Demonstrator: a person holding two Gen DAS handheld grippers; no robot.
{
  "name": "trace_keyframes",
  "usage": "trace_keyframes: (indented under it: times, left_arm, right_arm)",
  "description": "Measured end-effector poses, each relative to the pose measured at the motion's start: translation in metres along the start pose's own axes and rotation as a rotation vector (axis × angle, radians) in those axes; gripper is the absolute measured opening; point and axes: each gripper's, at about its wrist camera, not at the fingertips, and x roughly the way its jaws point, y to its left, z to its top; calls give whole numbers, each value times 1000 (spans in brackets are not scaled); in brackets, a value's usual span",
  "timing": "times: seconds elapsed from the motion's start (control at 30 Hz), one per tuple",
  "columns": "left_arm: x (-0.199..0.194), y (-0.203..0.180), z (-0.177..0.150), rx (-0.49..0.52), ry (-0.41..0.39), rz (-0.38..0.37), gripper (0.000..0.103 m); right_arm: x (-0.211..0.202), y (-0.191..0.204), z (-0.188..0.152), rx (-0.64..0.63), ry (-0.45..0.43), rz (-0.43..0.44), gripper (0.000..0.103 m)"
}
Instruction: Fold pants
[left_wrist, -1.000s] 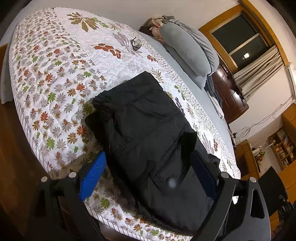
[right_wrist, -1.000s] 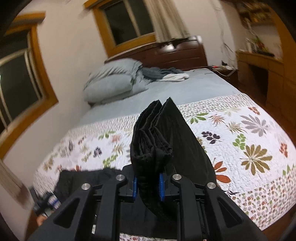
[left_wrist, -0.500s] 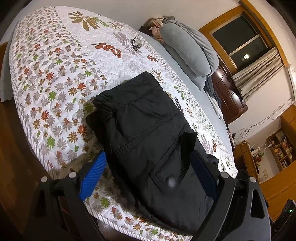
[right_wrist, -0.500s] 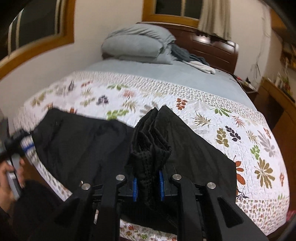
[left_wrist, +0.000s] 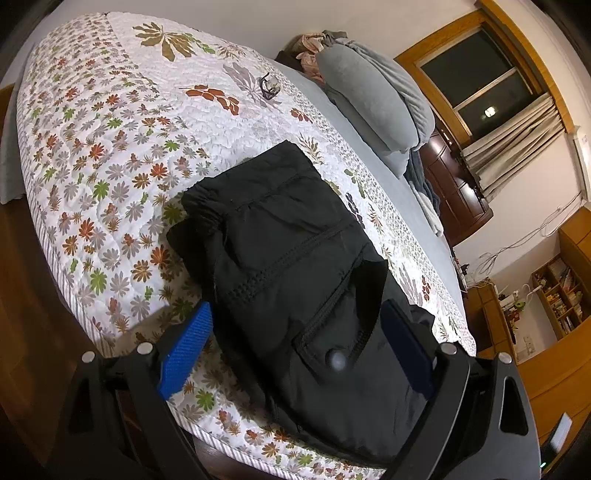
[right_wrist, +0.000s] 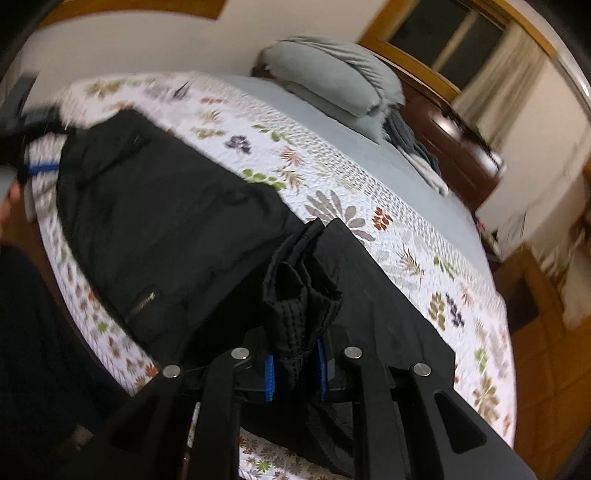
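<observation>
Black pants (left_wrist: 295, 280) lie on a floral quilt (left_wrist: 110, 147) near the bed's front edge, waistband end toward the far left. My left gripper (left_wrist: 295, 354) is open, its blue pads on either side of the pants above a back pocket with a button, not closed on them. In the right wrist view the pants (right_wrist: 166, 221) stretch across the quilt, and my right gripper (right_wrist: 295, 369) is shut on a bunched hem end of the pants (right_wrist: 299, 291), held up above the bed. The left gripper shows at the far left of the right wrist view (right_wrist: 37, 166).
Grey pillows (left_wrist: 376, 92) and loose clothes lie at the head of the bed by a dark wooden headboard (left_wrist: 454, 192). A small dark object (left_wrist: 269, 86) lies on the quilt. Wooden floor (left_wrist: 29, 295) borders the bed. Shelves and a cabinet (left_wrist: 554, 302) stand at right.
My right gripper has swung left with the bunched pants end, carrying it over toward the rest of the pants. The left gripper has stayed nearly still and open.
</observation>
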Motion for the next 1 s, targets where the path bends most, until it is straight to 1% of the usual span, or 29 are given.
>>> trace_keyframes:
  times: [0.07, 0.13, 0.43, 0.47, 0.53, 0.57, 0.63, 0.67, 0.73, 0.77, 0.8, 0.87, 0.93, 1.0]
  left_arm:
    - [0, 0, 0, 0, -1, -2, 91]
    - [0, 0, 0, -1, 3, -1, 91]
    - [4, -1, 0, 0, 15, 1, 91]
    - [4, -1, 0, -1, 14, 1, 91]
    - [4, -1, 0, 0, 15, 1, 91]
    - [4, -1, 0, 0, 15, 2, 91]
    - [4, -1, 0, 0, 15, 3, 92]
    - [4, 0, 0, 0, 15, 2, 92]
    - [5, 0, 0, 0, 15, 2, 92]
    - [5, 0, 0, 0, 16, 3, 92]
    - [6, -1, 0, 0, 16, 2, 92]
    - [6, -1, 0, 0, 16, 1, 92]
    - [5, 0, 0, 1, 17, 2, 92]
    - [7, -1, 0, 3, 18, 4, 92]
  right_arm:
    - [7, 13, -2, -57, 14, -14, 17]
    - [13, 21, -6, -84, 22, -18, 17]
    - [30, 39, -14, -120, 56, -3, 18]
    - [32, 41, -16, -126, 59, 0, 20]
    - [35, 43, -20, -124, 63, 14, 28]
    - [36, 43, -21, -117, 60, 35, 36]
    - [33, 41, -23, -95, 44, 59, 38]
    - [29, 38, -24, -76, 31, 84, 41]
    - [17, 26, -26, -5, 10, 164, 46]
    - [12, 20, -27, 37, 0, 218, 56]
    - [4, 7, -29, 103, -15, 293, 60]
    - [-9, -11, -34, 190, -46, 380, 60]
    - [-16, -33, -37, 278, -67, 426, 60]
    - [-16, -52, -38, 354, -71, 437, 60]
